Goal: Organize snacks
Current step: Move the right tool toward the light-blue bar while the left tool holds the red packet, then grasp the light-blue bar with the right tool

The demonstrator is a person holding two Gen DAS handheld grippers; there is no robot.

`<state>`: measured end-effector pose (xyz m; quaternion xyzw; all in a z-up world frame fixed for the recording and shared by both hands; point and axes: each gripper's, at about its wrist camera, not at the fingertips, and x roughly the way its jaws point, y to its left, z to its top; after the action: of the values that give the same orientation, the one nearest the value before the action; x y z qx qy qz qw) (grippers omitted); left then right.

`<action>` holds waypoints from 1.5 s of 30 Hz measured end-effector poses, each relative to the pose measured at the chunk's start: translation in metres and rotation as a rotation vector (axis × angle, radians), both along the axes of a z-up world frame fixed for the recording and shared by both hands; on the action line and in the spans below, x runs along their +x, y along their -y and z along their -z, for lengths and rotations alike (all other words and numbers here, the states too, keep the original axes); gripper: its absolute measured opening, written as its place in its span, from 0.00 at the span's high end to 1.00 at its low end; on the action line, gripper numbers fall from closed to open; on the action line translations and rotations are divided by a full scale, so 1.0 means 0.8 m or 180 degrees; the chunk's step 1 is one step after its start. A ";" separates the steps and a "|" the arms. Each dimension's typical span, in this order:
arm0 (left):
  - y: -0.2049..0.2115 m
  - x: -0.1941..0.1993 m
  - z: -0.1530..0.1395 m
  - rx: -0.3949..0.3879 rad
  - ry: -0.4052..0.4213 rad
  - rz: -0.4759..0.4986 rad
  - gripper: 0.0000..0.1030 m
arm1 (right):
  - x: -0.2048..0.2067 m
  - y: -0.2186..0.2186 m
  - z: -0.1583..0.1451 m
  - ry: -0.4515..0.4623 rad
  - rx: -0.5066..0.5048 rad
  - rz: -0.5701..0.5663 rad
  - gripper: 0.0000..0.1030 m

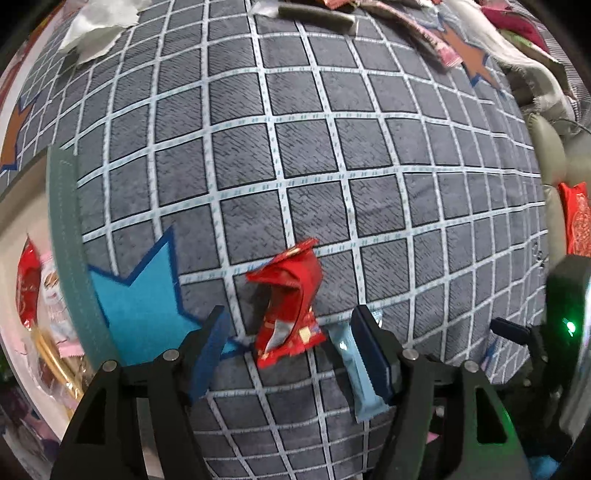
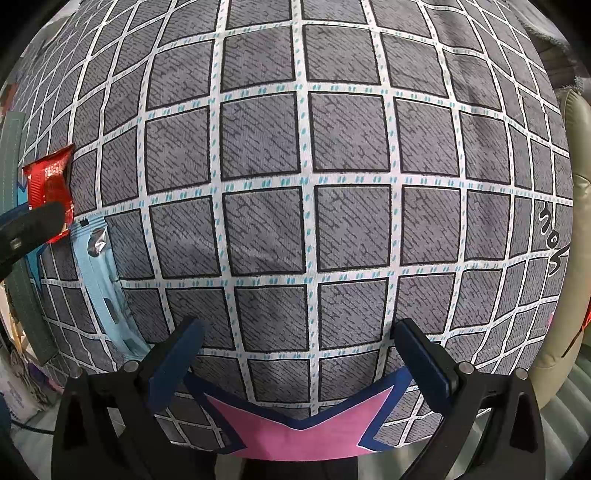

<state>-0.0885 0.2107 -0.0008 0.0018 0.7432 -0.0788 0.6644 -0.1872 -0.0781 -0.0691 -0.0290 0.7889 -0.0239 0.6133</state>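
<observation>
A crumpled red snack wrapper lies on the grey checked cloth, between the fingers of my open left gripper. A light blue snack bar lies beside it, under the right finger. Both show in the right wrist view: the red wrapper and the blue bar at the far left. My right gripper is open and empty over the bare cloth, above a pink star patch.
A pile of snack packets lies at the cloth's far edge. A container with red and pink packets sits left of a teal strip. A blue star patch lies near the left finger. A red packet is at the right.
</observation>
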 end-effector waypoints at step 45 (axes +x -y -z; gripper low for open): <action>0.013 -0.061 0.013 0.0247 0.0058 0.0129 0.74 | 0.035 -0.159 0.001 0.0184 -0.0030 -0.0641 0.45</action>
<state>-0.1371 0.2000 -0.0113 0.0433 0.7395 -0.0633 0.6688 -0.1595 0.0487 -0.0701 -0.1103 0.7639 0.0333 0.6350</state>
